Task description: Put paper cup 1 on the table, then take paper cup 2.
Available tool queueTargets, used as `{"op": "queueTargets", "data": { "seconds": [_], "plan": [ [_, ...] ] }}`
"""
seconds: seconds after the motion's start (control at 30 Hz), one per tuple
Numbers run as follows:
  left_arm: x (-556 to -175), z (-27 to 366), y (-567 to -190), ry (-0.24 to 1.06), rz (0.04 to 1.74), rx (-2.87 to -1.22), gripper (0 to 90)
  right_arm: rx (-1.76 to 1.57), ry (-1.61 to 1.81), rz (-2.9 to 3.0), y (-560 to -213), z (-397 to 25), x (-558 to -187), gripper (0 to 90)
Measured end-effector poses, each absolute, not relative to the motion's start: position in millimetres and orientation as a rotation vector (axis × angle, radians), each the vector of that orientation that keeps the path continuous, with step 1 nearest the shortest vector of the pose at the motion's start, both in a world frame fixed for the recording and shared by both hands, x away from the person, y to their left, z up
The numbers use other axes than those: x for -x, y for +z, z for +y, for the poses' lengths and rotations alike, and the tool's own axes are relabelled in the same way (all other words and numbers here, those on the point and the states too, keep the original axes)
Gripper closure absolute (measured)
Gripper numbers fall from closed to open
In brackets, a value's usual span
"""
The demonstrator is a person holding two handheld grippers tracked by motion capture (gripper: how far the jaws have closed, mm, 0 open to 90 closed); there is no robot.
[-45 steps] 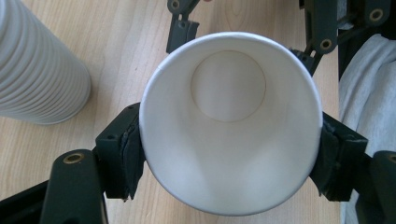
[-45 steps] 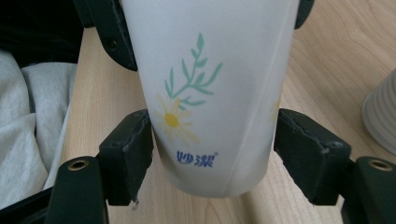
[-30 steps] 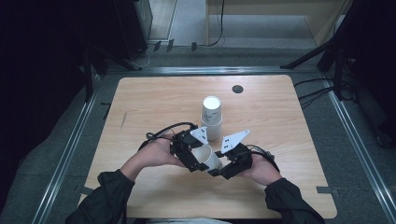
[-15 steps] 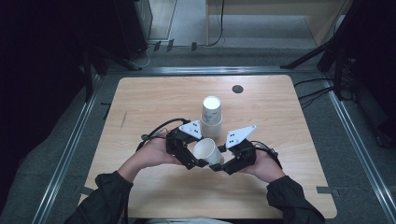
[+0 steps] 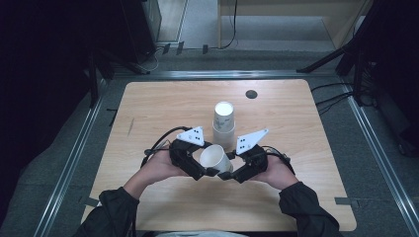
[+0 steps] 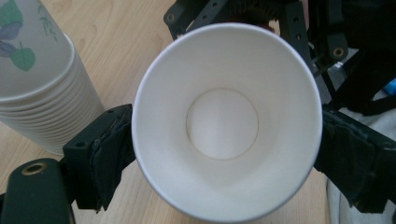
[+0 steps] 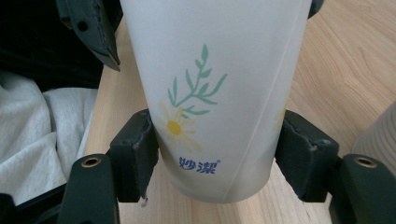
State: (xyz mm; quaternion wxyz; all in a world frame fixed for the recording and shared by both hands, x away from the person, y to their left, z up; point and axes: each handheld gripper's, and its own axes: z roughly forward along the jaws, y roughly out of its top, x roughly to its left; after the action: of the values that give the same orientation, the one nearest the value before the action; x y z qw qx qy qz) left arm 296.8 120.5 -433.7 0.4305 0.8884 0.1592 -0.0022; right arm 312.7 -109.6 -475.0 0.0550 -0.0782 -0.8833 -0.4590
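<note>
Gripping one white paper cup with a daisy print from both sides, you have it tipped on its side above the near-middle of the light wooden table. Your left gripper has its fingers pressed against the rim end; your right gripper clamps the base end. A stack of matching paper cups stands just behind, toward the centre. Dark floor surrounds the table.

White floral paper cup, tilted, empty
</note>
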Motion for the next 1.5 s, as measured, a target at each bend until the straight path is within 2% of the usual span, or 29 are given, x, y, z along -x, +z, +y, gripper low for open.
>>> {"op": "queueTargets", "data": {
  "seconds": [0.3,0.47,0.63,0.77,0.87,1.5],
  "plan": [
    [-294.8,128.8,-438.1,-0.026,0.466,-2.12,13.9,0.197,-1.409,-2.634,-473.1,-101.8,-316.8,34.5],
    [-292.5,133.9,-438.4,-0.017,0.476,-2.091,21.4,0.194,-1.397,-2.618,-472.0,-98.6,-318.5,34.7],
    [-292.5,137.0,-437.7,-0.016,0.485,-2.088,23.6,0.189,-1.403,-2.607,-472.1,-96.1,-319.9,34.3],
    [-292.9,140.0,-436.2,0.001,0.486,-2.092,24.0,0.221,-1.382,-2.593,-473.0,-93.5,-321.8,24.9],
    [-294.1,142.9,-434.4,0.007,0.492,-2.094,24.0,0.25,-1.366,-2.624,-473.7,-94.3,-321.5,22.6],
    [-307.3,178.6,-434.3,0.102,0.584,-2.154,23.9,0.326,-1.338,-2.759,-471.6,-116.3,-320.3,21.4]
  ]
}}
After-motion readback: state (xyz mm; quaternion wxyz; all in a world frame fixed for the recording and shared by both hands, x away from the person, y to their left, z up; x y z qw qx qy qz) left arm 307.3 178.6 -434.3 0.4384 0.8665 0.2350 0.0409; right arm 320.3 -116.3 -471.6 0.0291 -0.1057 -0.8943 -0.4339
